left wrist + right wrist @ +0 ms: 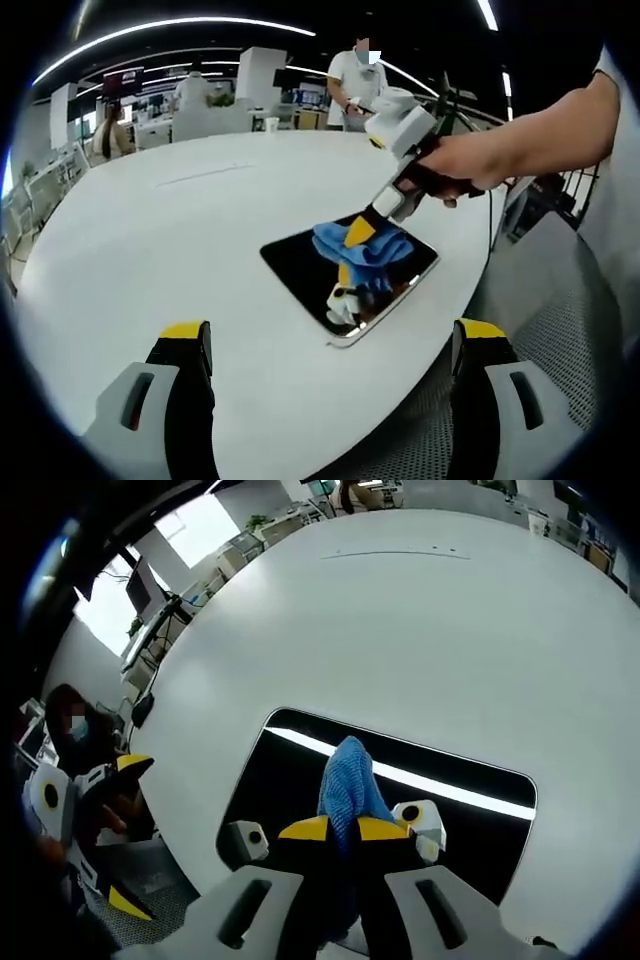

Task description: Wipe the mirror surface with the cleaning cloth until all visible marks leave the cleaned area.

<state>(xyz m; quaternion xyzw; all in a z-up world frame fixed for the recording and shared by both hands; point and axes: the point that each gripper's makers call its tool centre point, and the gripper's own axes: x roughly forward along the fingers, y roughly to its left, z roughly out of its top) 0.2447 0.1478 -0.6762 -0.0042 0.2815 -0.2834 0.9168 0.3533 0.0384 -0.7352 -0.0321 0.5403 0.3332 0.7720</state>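
The right tongs (343,829) are pinching a blue cleaning cloth (348,780) and pressing it down onto the dark mirror (450,820), which is lying flat on the white desk (400,630). The left tongs (120,830) are hanging out just off the desk's edge.

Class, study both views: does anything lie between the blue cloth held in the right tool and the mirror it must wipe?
Nothing visible does. The right tool grips the blue cloth directly over the mirror, whose dark surface around it carries no other object; the white table nearby looks bare too.
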